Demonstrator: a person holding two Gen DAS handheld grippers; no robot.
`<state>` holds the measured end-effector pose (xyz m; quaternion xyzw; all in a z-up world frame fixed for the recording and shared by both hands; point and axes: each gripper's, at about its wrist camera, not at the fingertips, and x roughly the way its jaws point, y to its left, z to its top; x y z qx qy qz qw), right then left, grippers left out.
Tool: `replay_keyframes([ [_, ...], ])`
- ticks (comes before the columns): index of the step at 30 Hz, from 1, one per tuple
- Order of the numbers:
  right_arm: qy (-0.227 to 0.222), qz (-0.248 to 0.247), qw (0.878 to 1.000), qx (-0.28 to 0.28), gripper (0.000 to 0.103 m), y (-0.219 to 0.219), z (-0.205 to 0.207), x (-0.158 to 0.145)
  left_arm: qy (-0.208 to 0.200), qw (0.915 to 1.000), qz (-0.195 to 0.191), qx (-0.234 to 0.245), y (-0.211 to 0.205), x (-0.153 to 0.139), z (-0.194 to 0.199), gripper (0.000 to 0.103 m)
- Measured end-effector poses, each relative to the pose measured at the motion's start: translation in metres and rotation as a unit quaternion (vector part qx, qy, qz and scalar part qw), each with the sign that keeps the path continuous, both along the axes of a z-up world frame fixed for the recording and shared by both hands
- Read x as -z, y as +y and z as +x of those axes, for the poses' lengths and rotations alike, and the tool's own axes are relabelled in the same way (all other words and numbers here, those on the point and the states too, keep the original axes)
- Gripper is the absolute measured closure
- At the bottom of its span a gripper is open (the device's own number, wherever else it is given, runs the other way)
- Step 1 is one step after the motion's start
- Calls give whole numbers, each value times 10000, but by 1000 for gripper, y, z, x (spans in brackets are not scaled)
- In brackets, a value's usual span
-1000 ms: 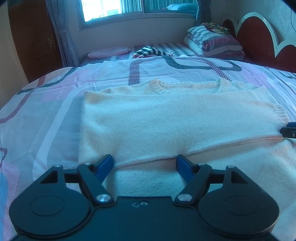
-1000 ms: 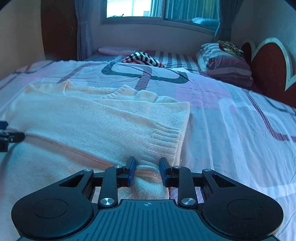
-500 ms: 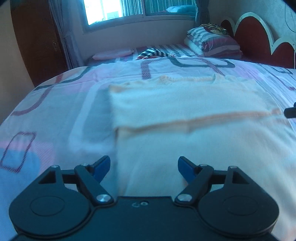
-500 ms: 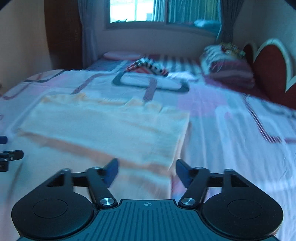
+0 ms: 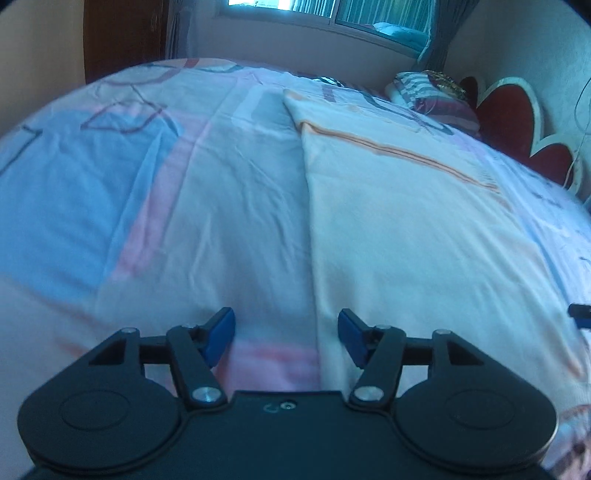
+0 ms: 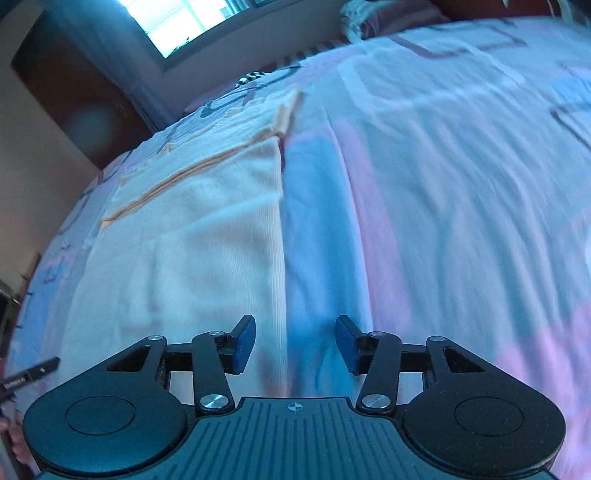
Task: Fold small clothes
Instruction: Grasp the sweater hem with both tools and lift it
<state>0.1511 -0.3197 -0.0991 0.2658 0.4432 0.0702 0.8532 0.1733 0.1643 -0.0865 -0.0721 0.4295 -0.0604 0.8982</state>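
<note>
A cream knitted sweater [image 5: 406,221] lies flat on the bed, with a folded edge running across its far part. My left gripper [image 5: 286,336] is open and empty over the sweater's near left corner, its left side edge running between the fingers. In the right wrist view the sweater [image 6: 192,236] fills the left half. My right gripper [image 6: 295,343] is open and empty over the sweater's near right corner, with its right side edge between the fingers. A tip of the other gripper shows at each view's edge.
The bed sheet [image 5: 110,192] is pale with pink and blue shapes and lies around the sweater. Striped pillows [image 5: 436,99] and a red headboard [image 5: 513,122] are at the far right. A window [image 6: 184,26] and a dark wooden door [image 6: 74,96] stand beyond the bed.
My right gripper has opened and let go of the sweater's sleeve edge. Both grippers have pulled back to the sweater's near corners, the left turning left and the right tilting right.
</note>
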Motion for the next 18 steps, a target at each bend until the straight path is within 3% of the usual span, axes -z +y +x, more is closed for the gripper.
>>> replay_keyframes([
  [9, -4, 594, 9982, -52, 54, 3, -52, -1, 205, 9927, -1185, 13, 12, 6, -46, 52],
  [18, -50, 1001, 9949, -114, 67, 9, -75, 8, 430, 9725, -2289, -48, 22, 22, -58, 63],
])
